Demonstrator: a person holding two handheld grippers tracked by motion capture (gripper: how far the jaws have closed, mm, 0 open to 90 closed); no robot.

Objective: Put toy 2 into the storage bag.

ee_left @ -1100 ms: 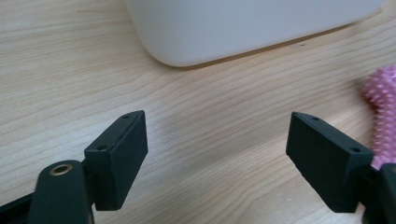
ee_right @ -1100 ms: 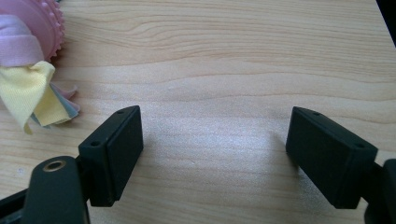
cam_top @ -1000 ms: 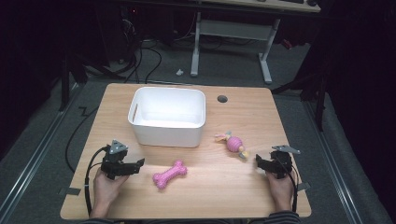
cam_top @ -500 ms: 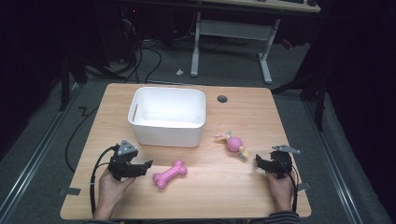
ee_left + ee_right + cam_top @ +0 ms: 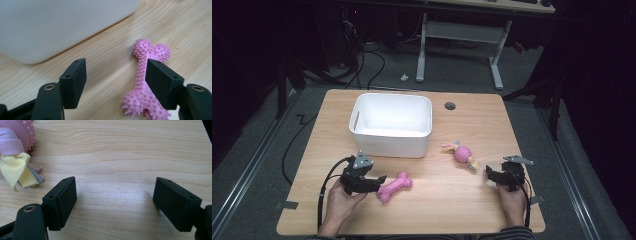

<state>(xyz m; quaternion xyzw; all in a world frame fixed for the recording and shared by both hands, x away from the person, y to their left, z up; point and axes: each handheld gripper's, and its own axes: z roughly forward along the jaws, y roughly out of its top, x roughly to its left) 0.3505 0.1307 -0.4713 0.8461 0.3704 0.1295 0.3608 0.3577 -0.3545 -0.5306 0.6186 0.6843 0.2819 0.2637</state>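
Counting the items on the worktop [image 5: 447, 210], I found three: one white bin [image 5: 392, 125], one pink spiked bone toy [image 5: 395, 186] and one pink ball toy [image 5: 462, 152] with pale cloth strips tied to it. I held two tongs, one per hand.

My left tongs [image 5: 379, 180] lay low at the near left of the worktop, just beside the near end of the bone toy. In the left gripper view the left tongs [image 5: 116, 77] stood spread, with bare wood between the jaws; the bone toy [image 5: 147, 82] lay partly behind the right jaw, not pinched. The bin wall [image 5: 57, 22] stood close ahead of them.

My right tongs [image 5: 488, 172] lay at the near right, also spread. In the right gripper view the right tongs [image 5: 115, 200] framed bare wood alone, and the ball toy [image 5: 15, 142] sat off to their upper left, apart from both jaws.

The bin stood toward the far left-centre, its near wall near the bone toy but not touching it. Open wood ran between the two toys, along the near edge, and to the right of the bin as far as the round cable hole [image 5: 450, 106].

The bone toy was bright pink, covered in short nubs, with knobbed ends, lying flat and angled toward the far right.
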